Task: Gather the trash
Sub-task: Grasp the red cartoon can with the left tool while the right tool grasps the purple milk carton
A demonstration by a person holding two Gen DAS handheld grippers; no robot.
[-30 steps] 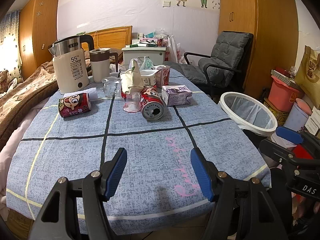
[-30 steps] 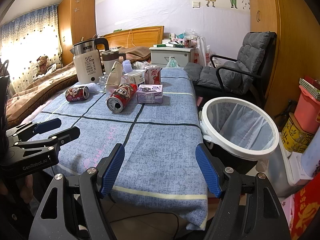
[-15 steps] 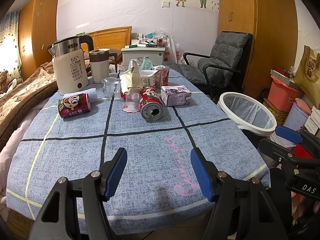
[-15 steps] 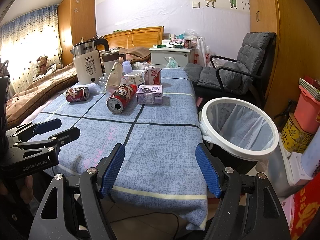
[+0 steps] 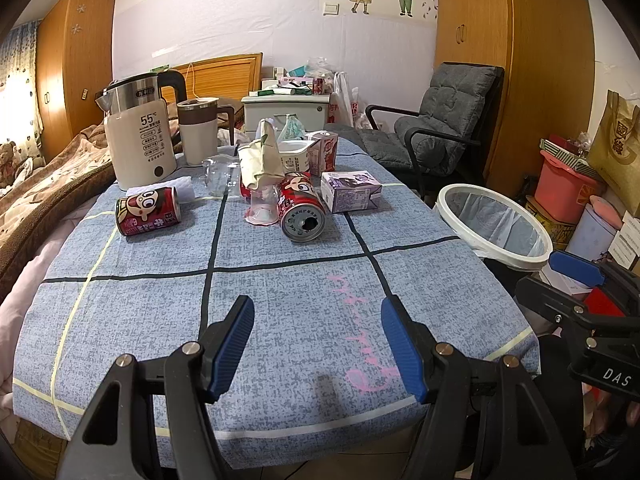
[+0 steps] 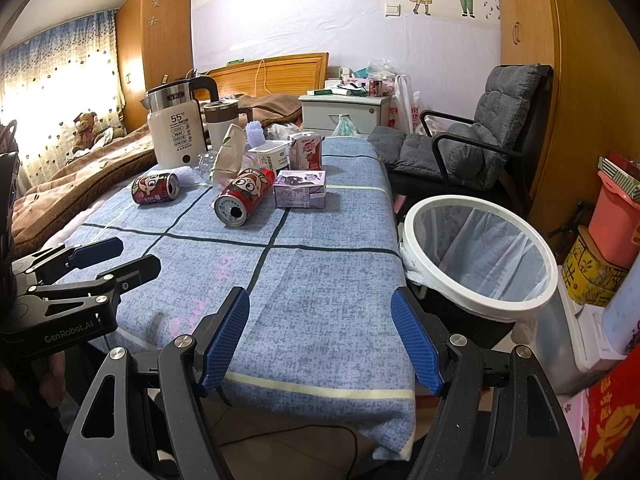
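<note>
Left gripper (image 5: 316,344) level at the near edge of the table (image 5: 280,288), pointing far along it, jaws spread wide and holding nothing. Right gripper (image 6: 320,336) alongside at the near right corner, likewise level, jaws wide apart and empty, aimed between table and bin. Each visible in the other's view, side by side, apart.

Trash clustered at the far middle of the table: red can (image 5: 302,210) on its side, open end toward the near edge; second red can (image 5: 147,211) lying off to the left, apart; purple carton (image 5: 351,197) just right of the first can; crumpled paper bag (image 5: 260,160) upright behind; pink carton (image 5: 323,152) and white cup (image 5: 294,156) farther back. Kettle (image 5: 140,136) and mug (image 5: 198,132) at far left. White-rimmed bin (image 6: 480,256) with clear liner on the floor, just beside the table's right edge.
</note>
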